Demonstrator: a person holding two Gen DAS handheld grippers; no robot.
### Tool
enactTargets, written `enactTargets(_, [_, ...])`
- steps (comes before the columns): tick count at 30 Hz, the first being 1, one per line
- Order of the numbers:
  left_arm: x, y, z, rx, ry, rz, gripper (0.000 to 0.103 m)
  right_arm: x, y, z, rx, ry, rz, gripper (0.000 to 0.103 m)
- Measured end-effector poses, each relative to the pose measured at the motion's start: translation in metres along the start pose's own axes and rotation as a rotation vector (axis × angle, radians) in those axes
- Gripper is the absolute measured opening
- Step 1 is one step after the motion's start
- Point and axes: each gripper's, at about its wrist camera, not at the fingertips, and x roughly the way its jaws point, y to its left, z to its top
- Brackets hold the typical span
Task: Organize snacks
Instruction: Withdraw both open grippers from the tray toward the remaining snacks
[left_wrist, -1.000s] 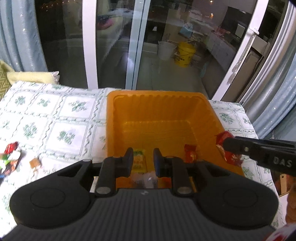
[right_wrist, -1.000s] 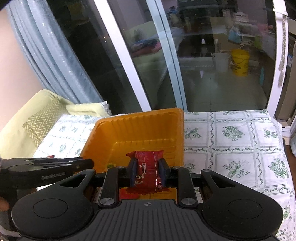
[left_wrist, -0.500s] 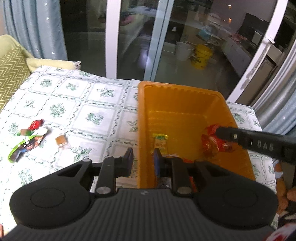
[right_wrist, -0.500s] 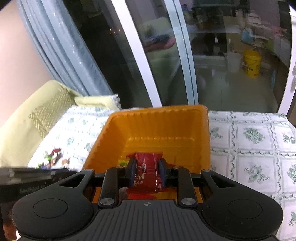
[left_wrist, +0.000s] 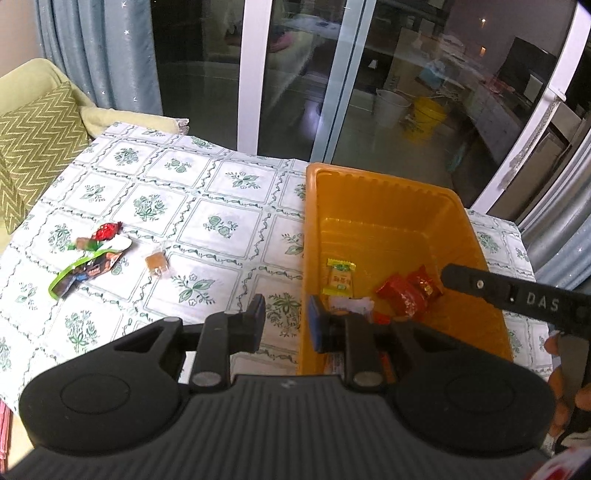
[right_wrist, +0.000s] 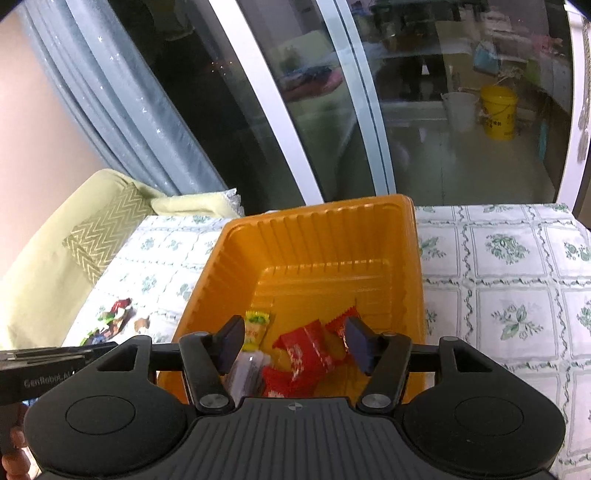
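An orange plastic bin stands on the floral tablecloth. Inside lie red snack packets, a yellow-green packet and a pale wrapped one. My right gripper is open and empty, just above the packets in the bin. My left gripper is open and empty, straddling the bin's left wall. Loose snacks remain on the cloth at the left: a green-edged dark packet, a red candy and a small caramel.
A sofa cushion with zigzag pattern lies at the table's left. Glass sliding doors stand behind the table. The right gripper's finger reaches over the bin from the right in the left wrist view.
My right gripper opened and let the red packet drop into the bin. My left gripper moved left, bringing the loose snacks on the cloth into fuller view.
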Motion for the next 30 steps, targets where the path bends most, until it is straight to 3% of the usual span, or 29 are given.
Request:
enactTargets(21, [-0.041,0.001,-0.049,-0.087,0.015,0.085,0.032,-0.050,0.010,-0.037,-0.096,0.069,0.049,0.064])
enactTargets(30, [-0.053,0.027,-0.068,-0.137,0.031,0.120,0.035,-0.053,0.043,-0.051,-0.155,0.090,0.124,0.064])
